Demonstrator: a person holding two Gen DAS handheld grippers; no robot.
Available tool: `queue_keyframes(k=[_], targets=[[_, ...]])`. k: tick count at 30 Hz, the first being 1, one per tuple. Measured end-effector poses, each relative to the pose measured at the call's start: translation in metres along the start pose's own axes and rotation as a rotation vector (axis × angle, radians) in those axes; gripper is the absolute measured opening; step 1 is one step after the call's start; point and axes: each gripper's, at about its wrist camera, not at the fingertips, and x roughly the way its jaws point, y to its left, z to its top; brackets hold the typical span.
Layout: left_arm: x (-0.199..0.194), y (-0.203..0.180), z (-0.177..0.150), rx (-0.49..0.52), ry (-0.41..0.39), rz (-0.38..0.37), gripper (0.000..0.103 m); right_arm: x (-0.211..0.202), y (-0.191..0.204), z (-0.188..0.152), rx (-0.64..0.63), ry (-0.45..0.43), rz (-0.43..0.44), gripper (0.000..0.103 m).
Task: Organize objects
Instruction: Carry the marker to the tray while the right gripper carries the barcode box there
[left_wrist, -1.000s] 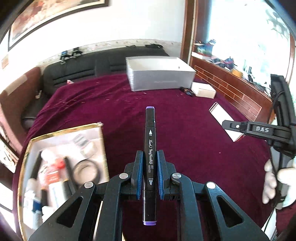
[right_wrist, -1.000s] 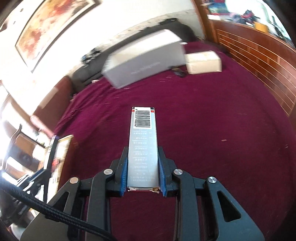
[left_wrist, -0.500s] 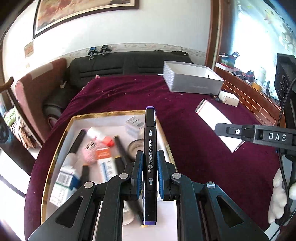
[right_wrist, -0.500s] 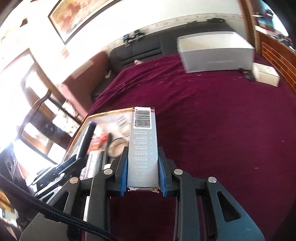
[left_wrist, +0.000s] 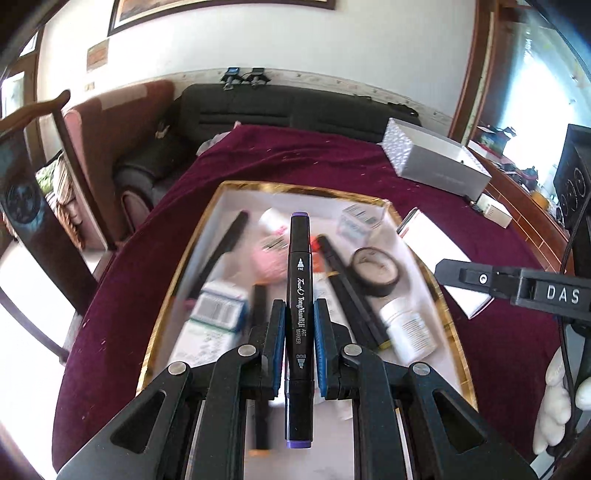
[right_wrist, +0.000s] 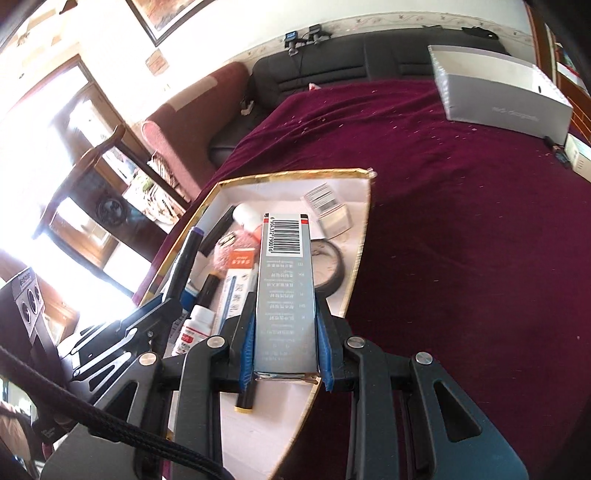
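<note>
Both grippers moved over tray (left_wrist: 369, 195): left (left_wrist: 298, 332) clamps marker (left_wrist: 300, 280), right (right_wrist: 286, 343) clamps carton (right_wrist: 286, 280)

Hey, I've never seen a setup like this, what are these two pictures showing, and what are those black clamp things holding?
No robot here: a person holds a hand-held claw in each hand, and a fisheye camera on each looks forward along its fingers. The left view shows the left claw shut on a black art marker with purple ends. The right view shows the right claw shut on a grey barcoded carton. Both hang over a gold-rimmed tray on a maroon cloth; the tray holds markers, a tape roll, a white bottle and small boxes.
</note>
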Motion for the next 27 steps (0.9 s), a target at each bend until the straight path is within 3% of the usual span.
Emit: queue_keyframes(k=[7,15,21,27], targets=[[-0.019,0.018,-0.017,-0.025,0.000,-0.030,0.012,0.014,0.013,-0.006,-0.012,0.065,0.048,0.025],[-0.029,0.008,-0.036,-0.042,0.042,-0.112,0.012,0.013,0.022,-0.057,-0.055,0.168,0.092,0.026],[-0.025,-0.011,-0.048,-0.024,0.088,-0.140,0.012,0.012,0.026,-0.076,-0.105,0.160,0.041,0.025],[-0.016,-0.021,-0.052,-0.009,0.111,-0.121,0.012,0.010,0.038,-0.080,-0.193,0.116,-0.042,0.026]])
